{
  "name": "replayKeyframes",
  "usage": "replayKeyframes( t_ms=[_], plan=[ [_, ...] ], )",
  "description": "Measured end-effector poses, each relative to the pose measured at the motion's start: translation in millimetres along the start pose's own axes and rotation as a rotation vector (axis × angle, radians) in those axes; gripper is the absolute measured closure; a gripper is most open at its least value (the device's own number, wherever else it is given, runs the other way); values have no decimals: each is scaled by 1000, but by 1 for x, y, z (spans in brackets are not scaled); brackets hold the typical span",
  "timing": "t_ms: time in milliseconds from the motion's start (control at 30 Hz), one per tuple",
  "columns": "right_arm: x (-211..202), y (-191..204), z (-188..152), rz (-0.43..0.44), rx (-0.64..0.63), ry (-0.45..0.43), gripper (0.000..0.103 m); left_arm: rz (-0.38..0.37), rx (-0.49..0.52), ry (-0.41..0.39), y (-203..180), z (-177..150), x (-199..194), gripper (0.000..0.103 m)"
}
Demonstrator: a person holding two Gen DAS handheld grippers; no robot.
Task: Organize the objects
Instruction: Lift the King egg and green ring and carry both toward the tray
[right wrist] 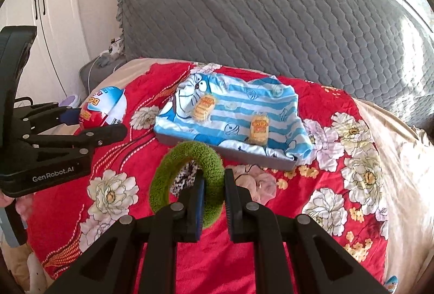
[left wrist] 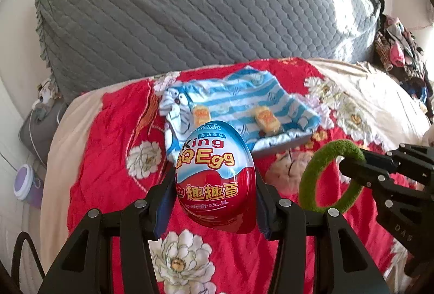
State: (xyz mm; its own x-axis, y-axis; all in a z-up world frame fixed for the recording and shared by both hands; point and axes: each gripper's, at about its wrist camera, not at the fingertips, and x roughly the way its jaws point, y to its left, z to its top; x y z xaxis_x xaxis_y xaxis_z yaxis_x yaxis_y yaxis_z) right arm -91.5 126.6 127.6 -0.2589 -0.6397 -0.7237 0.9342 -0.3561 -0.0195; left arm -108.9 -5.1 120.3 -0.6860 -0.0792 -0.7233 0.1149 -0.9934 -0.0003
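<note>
Left gripper (left wrist: 215, 183) has the big toy egg (left wrist: 217, 174) squarely between its fingers (left wrist: 165, 202), one pad on each flank, pointed end away from the wrist, held clear above the red floral bedspread (left wrist: 108, 158). The fingers stand roughly half spread, pressed against the egg's red lower half. In the right wrist view that same egg (right wrist: 104, 109) pokes out at the far left, clamped in the left gripper (right wrist: 100, 123).

Over on the right, the right gripper (right wrist: 213, 202) is pinched down tight on the green fuzzy ring (right wrist: 187, 180). The ring's near right arc is squeezed between the fingers (right wrist: 196, 207), and the rest of the loop stands up and off to the left of them, above the bedspread (right wrist: 271, 253). From the left wrist view the ring (left wrist: 329, 176) hangs open-faced, with the right gripper (left wrist: 355, 173) biting its right-hand edge.

Beyond both, a shallow grey tray (right wrist: 244, 155) sits on the bed, draped with a blue-and-white striped cartoon cloth (right wrist: 238, 109). Two small yellow wrapped snacks (right wrist: 204, 107) lie on that cloth, well apart from each other. The grey quilted headboard (right wrist: 271, 23) rises behind.
</note>
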Motion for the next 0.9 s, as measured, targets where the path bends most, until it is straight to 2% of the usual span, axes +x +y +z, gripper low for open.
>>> replayKeyframes(
  t_ms=[400, 900],
  plan=[
    [-13, -11, 24, -20, 22, -69, 90, 5, -34, -31, -1, 24, 2, 51],
    [-6, -19, 47, -39, 43, -102, 90, 7, -72, -52, 1, 43, 16, 51]
  ],
)
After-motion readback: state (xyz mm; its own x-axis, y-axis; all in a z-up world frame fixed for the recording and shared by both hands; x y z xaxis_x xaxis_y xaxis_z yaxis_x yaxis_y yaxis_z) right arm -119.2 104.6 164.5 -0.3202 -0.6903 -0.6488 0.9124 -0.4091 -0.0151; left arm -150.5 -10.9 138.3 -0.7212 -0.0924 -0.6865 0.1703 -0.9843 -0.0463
